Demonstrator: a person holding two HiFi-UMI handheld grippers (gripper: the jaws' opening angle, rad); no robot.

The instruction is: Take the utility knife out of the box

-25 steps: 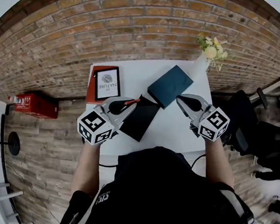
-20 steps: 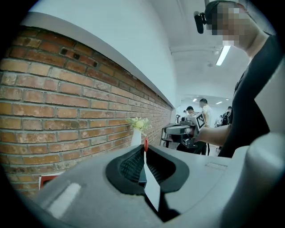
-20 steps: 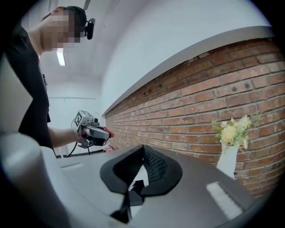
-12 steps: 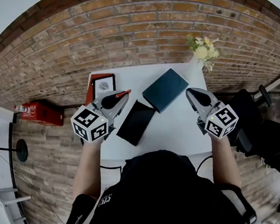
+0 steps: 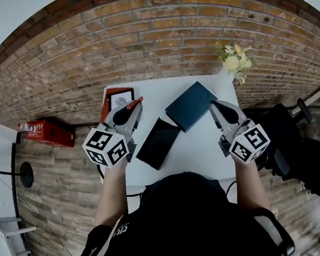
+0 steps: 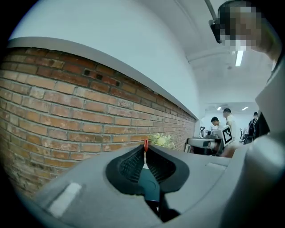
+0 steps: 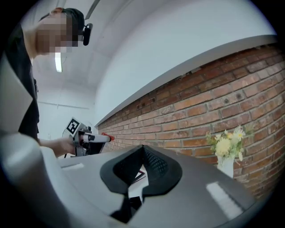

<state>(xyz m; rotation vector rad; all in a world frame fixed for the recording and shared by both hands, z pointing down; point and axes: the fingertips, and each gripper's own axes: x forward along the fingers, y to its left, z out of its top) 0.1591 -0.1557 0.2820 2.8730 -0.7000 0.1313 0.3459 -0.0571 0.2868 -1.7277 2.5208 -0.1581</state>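
Note:
My left gripper (image 5: 132, 107) is shut on the utility knife (image 5: 135, 102), whose red tip sticks out past the fingertips. It is lifted above the table, over the framed booklet to the left of the box. In the left gripper view the red knife tip (image 6: 145, 143) shows at the top of the shut jaws. The black box base (image 5: 158, 143) lies open on the white table (image 5: 203, 151), with its teal lid (image 5: 191, 106) beside it. My right gripper (image 5: 214, 106) hangs shut and empty at the lid's right edge, and its own view shows nothing in it (image 7: 143, 149).
A red-backed booklet (image 5: 117, 99) lies at the table's left rear. A white vase of yellow flowers (image 5: 232, 63) stands at the right rear corner by the brick wall (image 5: 156, 45). The left gripper (image 7: 87, 136) shows across the right gripper view. People stand in the far background.
Both grippers have risen off the table. The left one carried the knife leftward, away from the black box base to above the booklet. The right one stayed shut near the lid.

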